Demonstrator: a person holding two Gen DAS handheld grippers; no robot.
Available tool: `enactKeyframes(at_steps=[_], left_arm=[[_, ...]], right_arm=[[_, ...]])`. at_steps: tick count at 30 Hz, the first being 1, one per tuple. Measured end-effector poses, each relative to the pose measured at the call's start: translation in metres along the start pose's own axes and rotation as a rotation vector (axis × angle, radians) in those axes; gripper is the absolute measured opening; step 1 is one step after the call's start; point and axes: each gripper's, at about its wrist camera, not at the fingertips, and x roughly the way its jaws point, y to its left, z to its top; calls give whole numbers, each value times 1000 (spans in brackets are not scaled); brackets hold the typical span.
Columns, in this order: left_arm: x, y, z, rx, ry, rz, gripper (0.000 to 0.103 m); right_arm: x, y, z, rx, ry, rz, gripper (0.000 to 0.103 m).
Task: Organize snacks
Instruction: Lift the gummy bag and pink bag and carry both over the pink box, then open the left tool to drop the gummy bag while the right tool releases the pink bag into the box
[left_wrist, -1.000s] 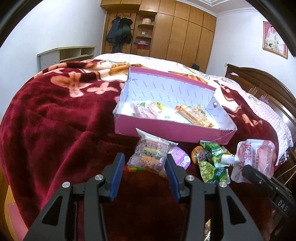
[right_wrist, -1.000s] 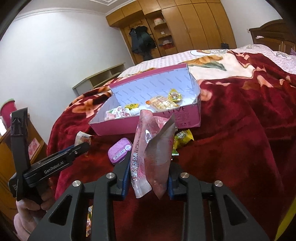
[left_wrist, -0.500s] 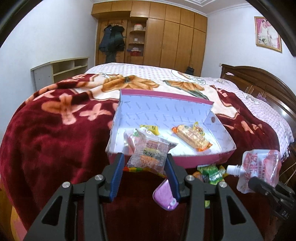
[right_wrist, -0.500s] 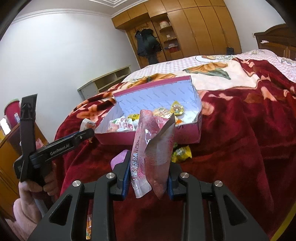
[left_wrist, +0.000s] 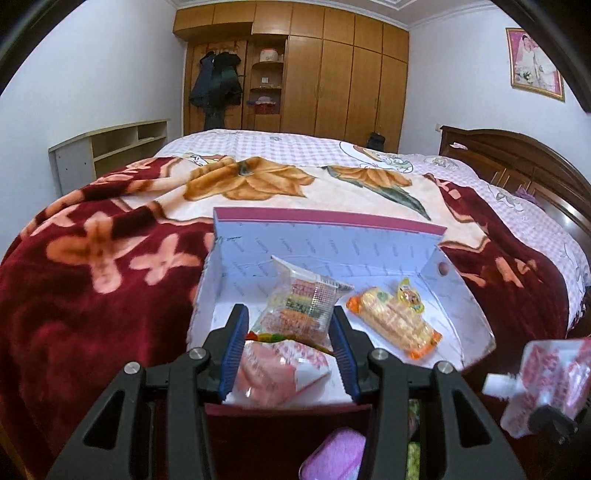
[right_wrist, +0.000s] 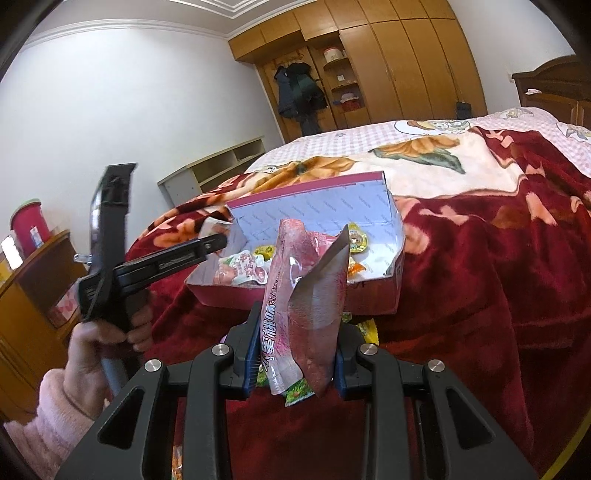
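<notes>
On the bed, over a dark red flowered blanket (left_wrist: 85, 295), sits an open pink box (left_wrist: 325, 218) with a white lining. The left gripper (left_wrist: 290, 332) hangs over the near left part of that box, its blue pads clamped on a clear packet of biscuits (left_wrist: 299, 310), which stands tilted between them above the box floor. Directly under it, at about six o'clock from the packet, a pink-and-white snack bag (left_wrist: 280, 369) lies inside the box against the near wall. At three o'clock from the packet lies a long orange-ended pack of wafers (left_wrist: 395, 325), with a small yellow candy (left_wrist: 408, 295) touching its far end. In front of the box, on the blanket, a pink case (left_wrist: 332, 458) shows at the bottom edge.

Further right, the right gripper (right_wrist: 295, 362) is closed on a pink drink pouch (right_wrist: 306, 306), held upright and folded, in front of the box's near wall. Green and yellow wrappers (right_wrist: 299, 393) lie on the blanket beneath it. At nine o'clock from the pouch a hand (right_wrist: 99, 343) in a fuzzy pink sleeve (right_wrist: 55, 413) grips the other tool's handle.
</notes>
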Motion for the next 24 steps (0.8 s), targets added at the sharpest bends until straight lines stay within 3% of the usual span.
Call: enactKeyframes(at_steps=[18,24], left_arm=[[68,3,2,8,63,67,47],[74,7,-7,-1,77,64,57]], right_arm=[[17,-10,17,6,-17,-16,32],[25,-6,23,-19,-35,-32,32]])
